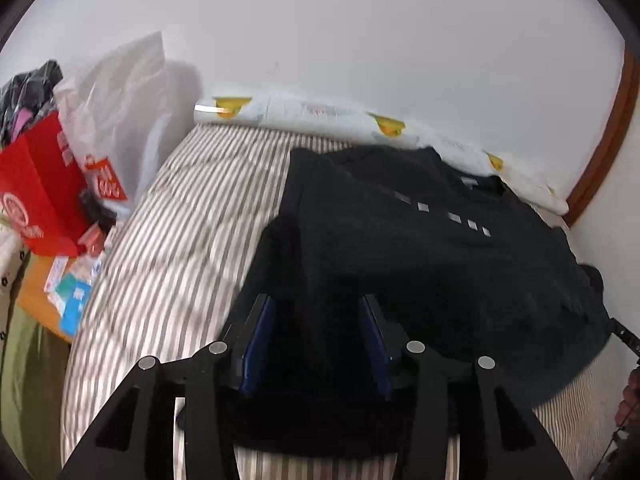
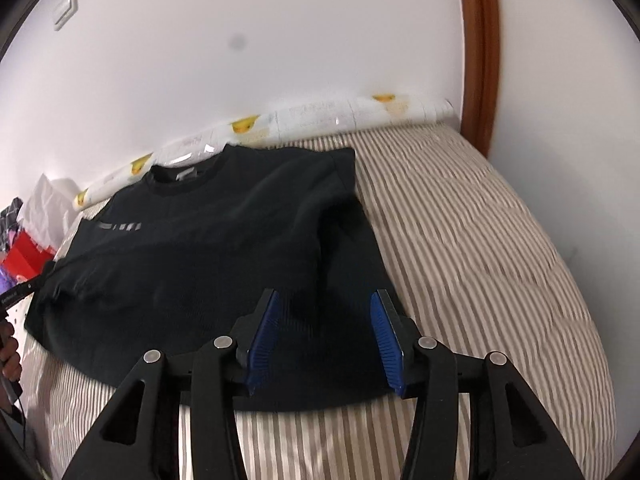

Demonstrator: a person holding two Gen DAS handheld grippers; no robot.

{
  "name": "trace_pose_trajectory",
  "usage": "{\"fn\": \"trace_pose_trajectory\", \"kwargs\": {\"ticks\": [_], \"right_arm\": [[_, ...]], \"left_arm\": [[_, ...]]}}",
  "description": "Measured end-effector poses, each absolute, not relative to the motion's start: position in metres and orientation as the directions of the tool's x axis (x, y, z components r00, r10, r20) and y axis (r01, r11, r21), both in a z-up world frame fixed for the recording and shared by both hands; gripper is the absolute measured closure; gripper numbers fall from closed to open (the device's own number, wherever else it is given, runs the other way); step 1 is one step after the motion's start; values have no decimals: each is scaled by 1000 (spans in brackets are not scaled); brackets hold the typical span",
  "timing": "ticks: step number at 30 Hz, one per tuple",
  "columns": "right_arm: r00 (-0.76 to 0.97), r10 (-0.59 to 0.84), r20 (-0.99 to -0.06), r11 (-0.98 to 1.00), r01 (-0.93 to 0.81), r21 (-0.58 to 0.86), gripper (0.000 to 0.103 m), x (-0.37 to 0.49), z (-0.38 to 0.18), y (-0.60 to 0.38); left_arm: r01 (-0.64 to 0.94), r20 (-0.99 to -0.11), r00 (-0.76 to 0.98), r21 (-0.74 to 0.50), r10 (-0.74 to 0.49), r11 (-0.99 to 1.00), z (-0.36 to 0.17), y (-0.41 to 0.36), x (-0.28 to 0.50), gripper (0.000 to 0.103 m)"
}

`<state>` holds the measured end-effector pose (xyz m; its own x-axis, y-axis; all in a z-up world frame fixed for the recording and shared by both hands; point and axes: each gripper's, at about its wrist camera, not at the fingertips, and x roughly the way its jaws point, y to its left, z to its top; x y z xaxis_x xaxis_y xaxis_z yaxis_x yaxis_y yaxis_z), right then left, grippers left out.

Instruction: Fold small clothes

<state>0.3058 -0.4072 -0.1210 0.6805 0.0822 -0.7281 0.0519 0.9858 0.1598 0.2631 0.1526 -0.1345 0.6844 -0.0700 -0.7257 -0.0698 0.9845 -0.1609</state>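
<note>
A black T-shirt lies spread on the striped bed, collar toward the wall, a row of small grey squares printed across the chest. Here's the left hand-held gripper, low over the shirt's left hem corner, its blue-padded fingers spread apart with dark fabric lying between and beneath them; nothing is pinched that I can make out. On that side the sleeve is bunched up in a soft ridge just ahead of the fingertips.

Over on the other side, the right hand-held gripper hovers above the shirt's right hem corner, jaws wide apart, blue pads clearly separated and the cloth flat below them. The right sleeve sits folded up near the shoulder, a crease running down from it toward the hem.

Along the wall at the head of the bed runs a white roll with yellow duck prints. Off the bed's left edge stands a red paper bag stuffed with dark clothes, with a white plastic bag leaning just beside it. A brown wooden frame rises at the right.
</note>
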Motion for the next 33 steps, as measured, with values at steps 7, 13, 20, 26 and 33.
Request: {"fn": "trace_pose_trajectory", "kwargs": {"ticks": [7, 13, 20, 26, 33], "right_arm": [[637, 90, -766, 982, 71, 175, 51, 269, -148, -406], [623, 91, -777, 975, 104, 198, 47, 258, -159, -409], [648, 126, -751, 938, 168, 303, 34, 262, -153, -422], [647, 149, -747, 907, 212, 364, 33, 284, -157, -425], [658, 155, -737, 876, 252, 410, 30, 306, -165, -430]], "left_arm": [[-76, -746, 658, -196, -98, 978, -152, 158, 209, 57], [-92, -759, 633, -265, -149, 960, -171, 163, 191, 46], [-102, -710, 647, -441, -277, 892, -180, 183, 199, 46], [-106, -700, 650, -471, -297, 876, -182, 183, 215, 44], [-112, -745, 640, -334, -189, 936, -178, 162, 228, 44]]}}
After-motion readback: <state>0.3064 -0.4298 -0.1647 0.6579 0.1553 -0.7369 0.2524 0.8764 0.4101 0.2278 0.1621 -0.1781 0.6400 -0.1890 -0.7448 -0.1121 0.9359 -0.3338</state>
